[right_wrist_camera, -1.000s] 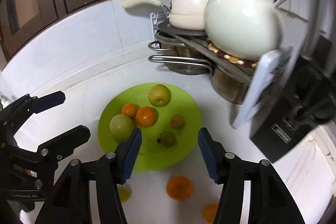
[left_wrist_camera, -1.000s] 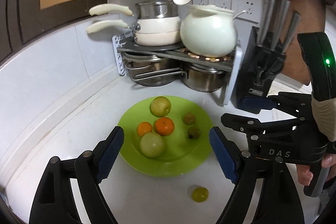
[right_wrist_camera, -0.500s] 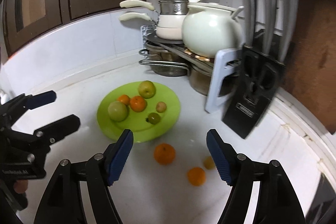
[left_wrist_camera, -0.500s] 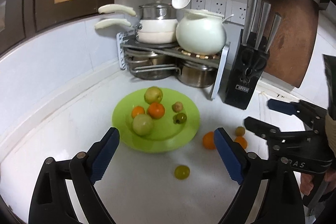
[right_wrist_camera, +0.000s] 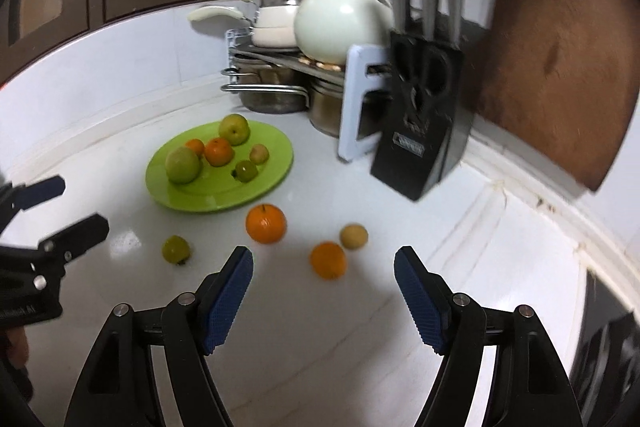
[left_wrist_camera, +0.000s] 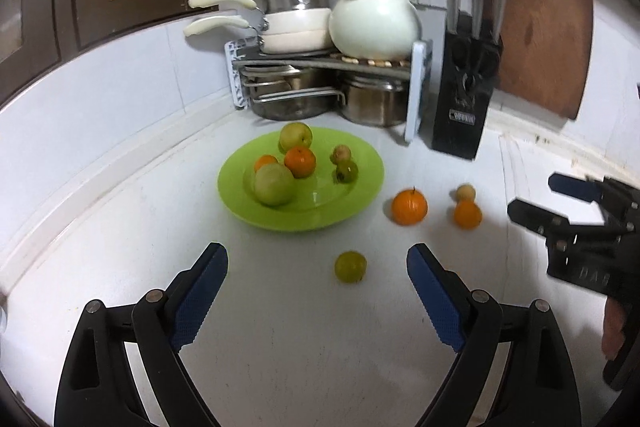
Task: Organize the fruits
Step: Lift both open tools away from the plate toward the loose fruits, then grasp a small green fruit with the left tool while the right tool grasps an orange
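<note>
Both grippers hover over the white worktop (left_wrist_camera: 120,227), fingers wide, nothing betw. them. Left gripper (left_wrist_camera: 317,283) faces a small green fruit (left_wrist_camera: 350,267); right gripper (right_wrist_camera: 323,287) faces a small orange (right_wrist_camera: 328,260) w/ a pale fruit (right_wrist_camera: 354,236) beside it. Bigger orange (right_wrist_camera: 266,223) lies just off the green plate (right_wrist_camera: 264,183), which holds six fruits.
</note>
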